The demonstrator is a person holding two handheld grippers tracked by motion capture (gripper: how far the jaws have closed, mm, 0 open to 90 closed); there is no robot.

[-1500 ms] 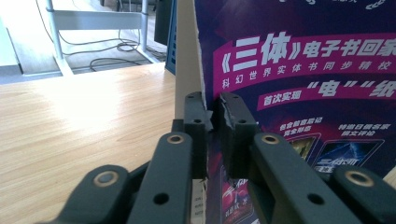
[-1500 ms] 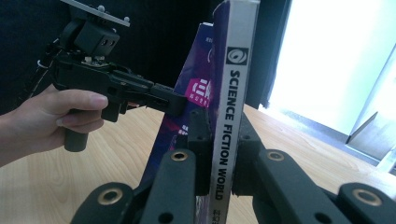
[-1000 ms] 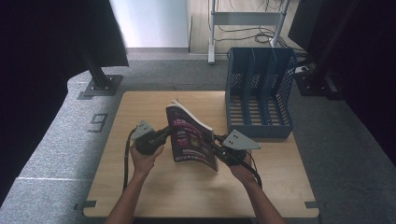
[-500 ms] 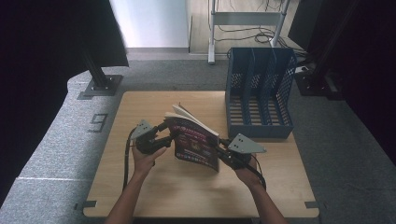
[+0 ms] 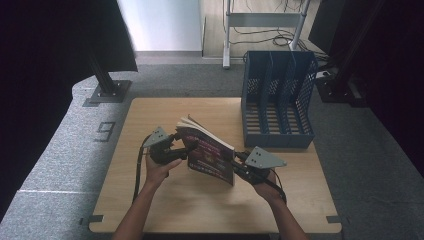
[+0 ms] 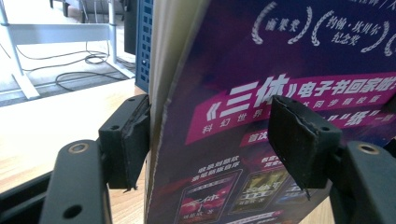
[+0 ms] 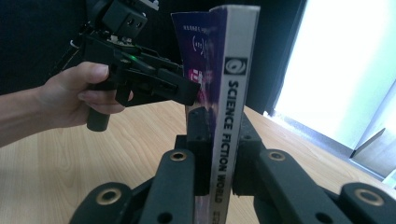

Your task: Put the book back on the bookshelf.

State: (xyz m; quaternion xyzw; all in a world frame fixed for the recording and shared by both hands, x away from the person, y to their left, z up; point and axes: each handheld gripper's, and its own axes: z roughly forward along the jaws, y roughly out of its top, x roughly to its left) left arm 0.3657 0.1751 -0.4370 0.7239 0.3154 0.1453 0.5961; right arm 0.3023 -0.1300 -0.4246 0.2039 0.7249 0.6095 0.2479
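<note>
A paperback magazine with a purple cover stands on edge above the wooden table. My right gripper is shut on its spine, which reads "SCIENCE FICTION WORLD", with a jaw pressed on each side. My left gripper is at the opposite, page-edge side. Its jaws have just been opening and now stand open around the book. One pad lies by the page edges, and the other stands off the cover.
A blue slotted file rack stands at the table's back right corner. A metal stand foot rests on the grey floor at the left. The person's hand grips the left gripper's handle.
The left gripper's jaws have opened off the book. The book has tipped from nearly upright so its cover faces up more, and the right gripper has shifted slightly right with it.
</note>
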